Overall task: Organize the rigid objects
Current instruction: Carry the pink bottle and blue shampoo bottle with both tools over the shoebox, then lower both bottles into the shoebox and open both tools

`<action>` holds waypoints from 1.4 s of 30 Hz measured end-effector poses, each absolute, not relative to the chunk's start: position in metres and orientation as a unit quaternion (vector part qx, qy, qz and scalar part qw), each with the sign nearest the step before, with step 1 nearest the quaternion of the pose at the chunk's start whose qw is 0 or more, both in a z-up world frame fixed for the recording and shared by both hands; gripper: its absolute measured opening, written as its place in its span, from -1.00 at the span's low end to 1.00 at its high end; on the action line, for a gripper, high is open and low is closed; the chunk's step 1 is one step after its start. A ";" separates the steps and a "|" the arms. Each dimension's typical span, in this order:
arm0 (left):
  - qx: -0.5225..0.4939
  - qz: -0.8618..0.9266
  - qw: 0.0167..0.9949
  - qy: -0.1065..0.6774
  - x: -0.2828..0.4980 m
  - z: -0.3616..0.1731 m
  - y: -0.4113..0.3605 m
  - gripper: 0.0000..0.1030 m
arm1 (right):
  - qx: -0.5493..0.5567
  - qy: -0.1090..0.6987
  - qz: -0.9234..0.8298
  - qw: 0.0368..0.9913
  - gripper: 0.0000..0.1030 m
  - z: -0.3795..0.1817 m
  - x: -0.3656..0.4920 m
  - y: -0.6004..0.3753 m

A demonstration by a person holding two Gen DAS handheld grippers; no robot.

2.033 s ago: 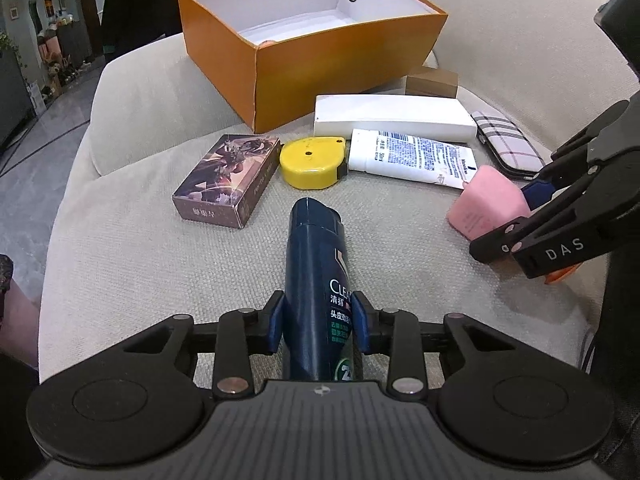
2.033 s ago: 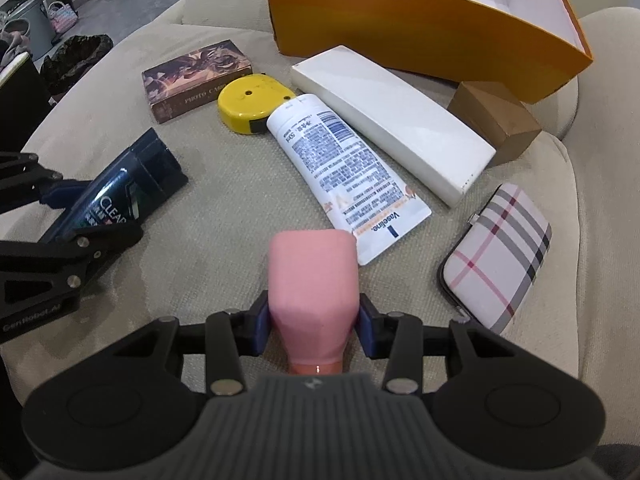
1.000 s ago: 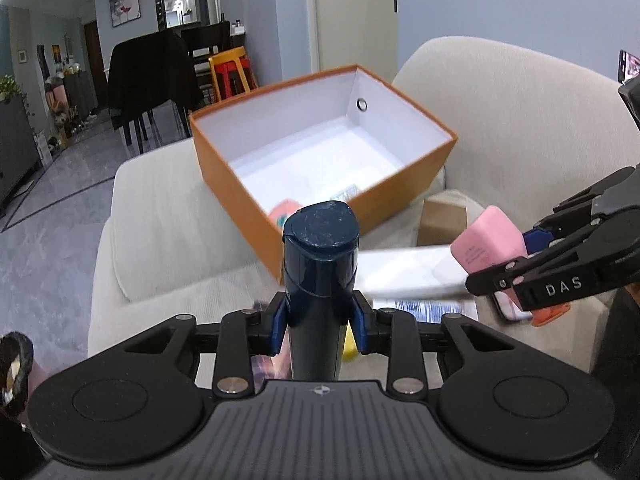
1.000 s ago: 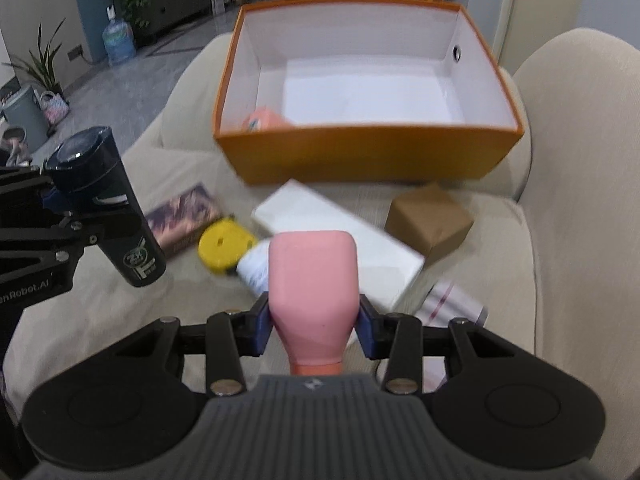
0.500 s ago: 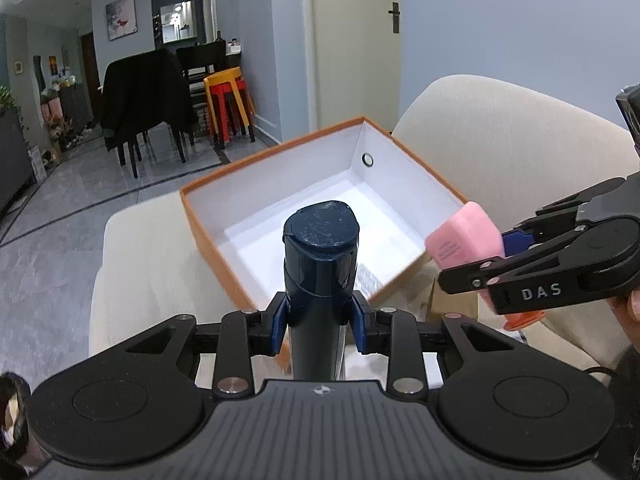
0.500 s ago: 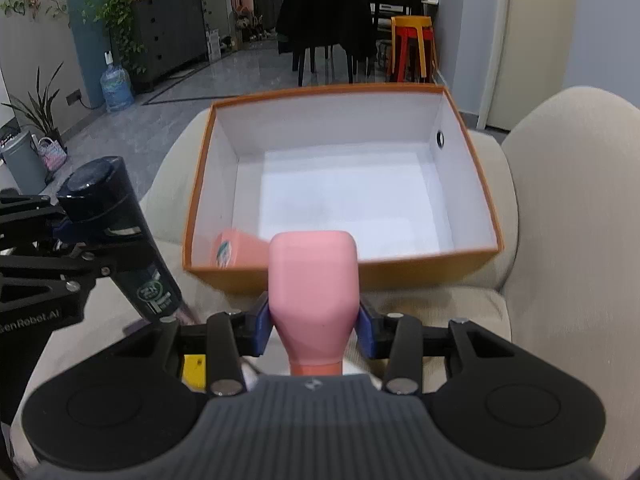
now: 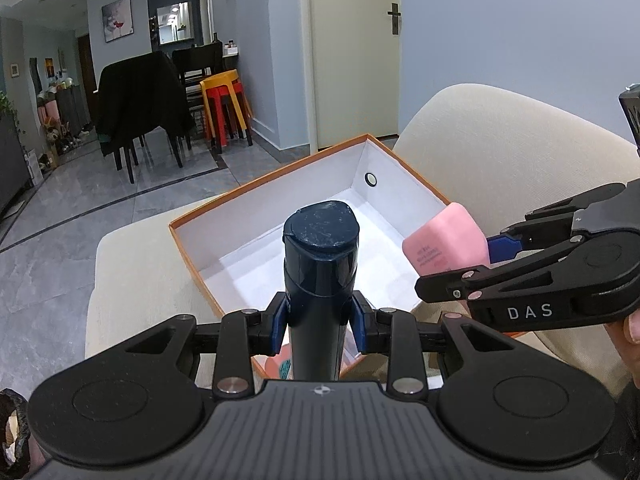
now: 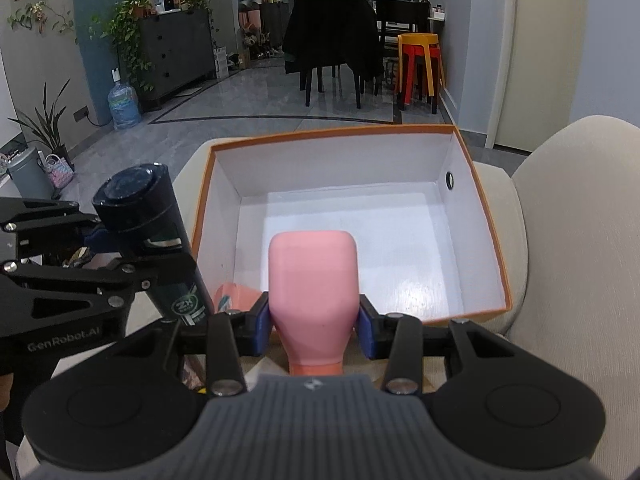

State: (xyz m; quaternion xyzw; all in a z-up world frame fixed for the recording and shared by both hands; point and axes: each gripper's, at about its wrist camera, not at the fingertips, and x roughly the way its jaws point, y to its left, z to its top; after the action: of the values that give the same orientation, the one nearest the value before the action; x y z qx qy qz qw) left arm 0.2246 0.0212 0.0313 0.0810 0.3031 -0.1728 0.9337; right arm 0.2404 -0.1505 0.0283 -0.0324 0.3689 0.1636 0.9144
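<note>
A dark blue plastic bottle [image 7: 320, 264] with a flat, scuffed flip cap is clamped between the blue pads of the left gripper [image 7: 320, 322], its round body pinched on both sides. It is held tilted in the air over the near left corner of the orange cardboard box [image 7: 182, 240]. A smooth pink bottle [image 8: 313, 280], rounded and flattened with a narrower peach-coloured neck at the pads, is gripped by the right gripper [image 8: 314, 330] and held above the near edge of the box. The box is rectangular, open-topped and white inside, with a round eyelet hole in its right wall; it is set on a cream fabric sofa [image 8: 568, 216] of fine woven texture. A small peach-coloured item [image 8: 234, 298] with a printed label is seen lying inside the box at its near left corner, partly hidden by the grippers.
</note>
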 end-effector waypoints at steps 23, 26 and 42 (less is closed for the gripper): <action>0.082 -0.155 0.928 0.329 0.278 0.019 0.010 -0.29 | -0.041 0.357 0.155 0.920 -0.18 0.028 0.296 -0.145; 0.087 -0.150 0.925 0.337 0.285 0.015 0.004 -0.29 | -0.040 0.363 0.150 0.919 -0.18 0.023 0.305 -0.145; 0.130 -0.136 0.910 0.370 0.312 -0.003 -0.014 -0.30 | -0.032 0.410 0.139 0.901 -0.18 -0.018 0.347 -0.153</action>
State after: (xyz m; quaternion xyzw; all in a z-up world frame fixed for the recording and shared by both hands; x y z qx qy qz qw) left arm 0.3125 -0.0140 -0.0026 0.1300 0.3705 -0.1365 0.9095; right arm 0.3467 -0.1526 -0.0178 -0.0320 0.4101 0.1391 0.9008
